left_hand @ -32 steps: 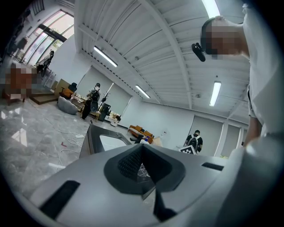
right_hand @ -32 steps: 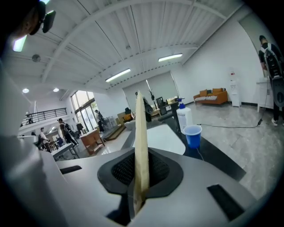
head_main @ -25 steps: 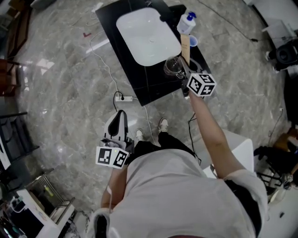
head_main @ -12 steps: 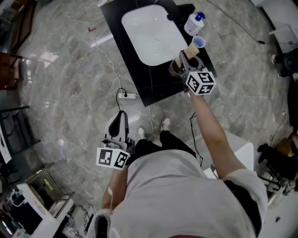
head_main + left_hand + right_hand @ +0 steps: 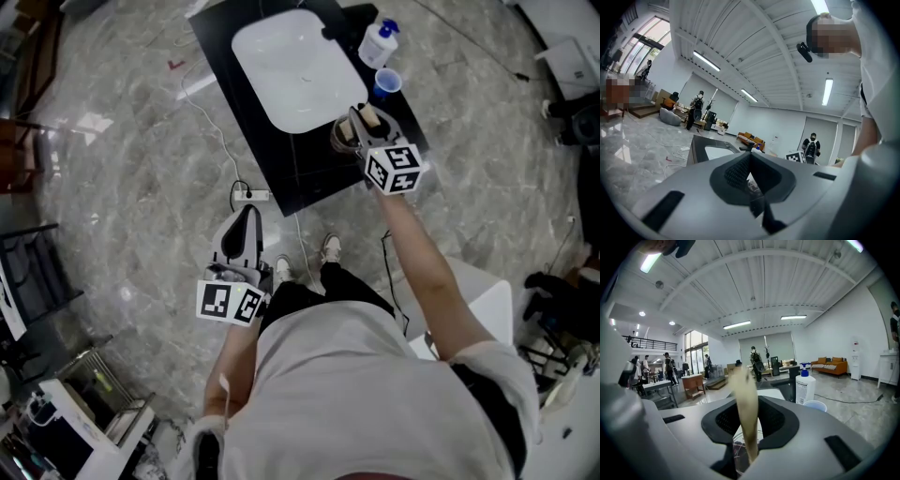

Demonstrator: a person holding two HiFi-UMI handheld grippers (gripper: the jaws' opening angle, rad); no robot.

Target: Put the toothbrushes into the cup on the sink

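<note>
Toothbrush [image 5: 746, 418] lowered into cup [image 5: 341, 137], between right hand-held gripper [image 5: 363, 121] just-opening jaws.

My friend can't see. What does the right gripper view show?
A pale toothbrush stands between the jaws of the right gripper, which have just been opening, over a glass cup. Behind are a soap bottle and a blue cup.

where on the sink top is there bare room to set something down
Free: the black counter strip between the basin and the near edge, plus a narrow strip along the basin's left. Crowded: the right side, where soap bottle, blue cup and glass cup stand in a row.
</note>
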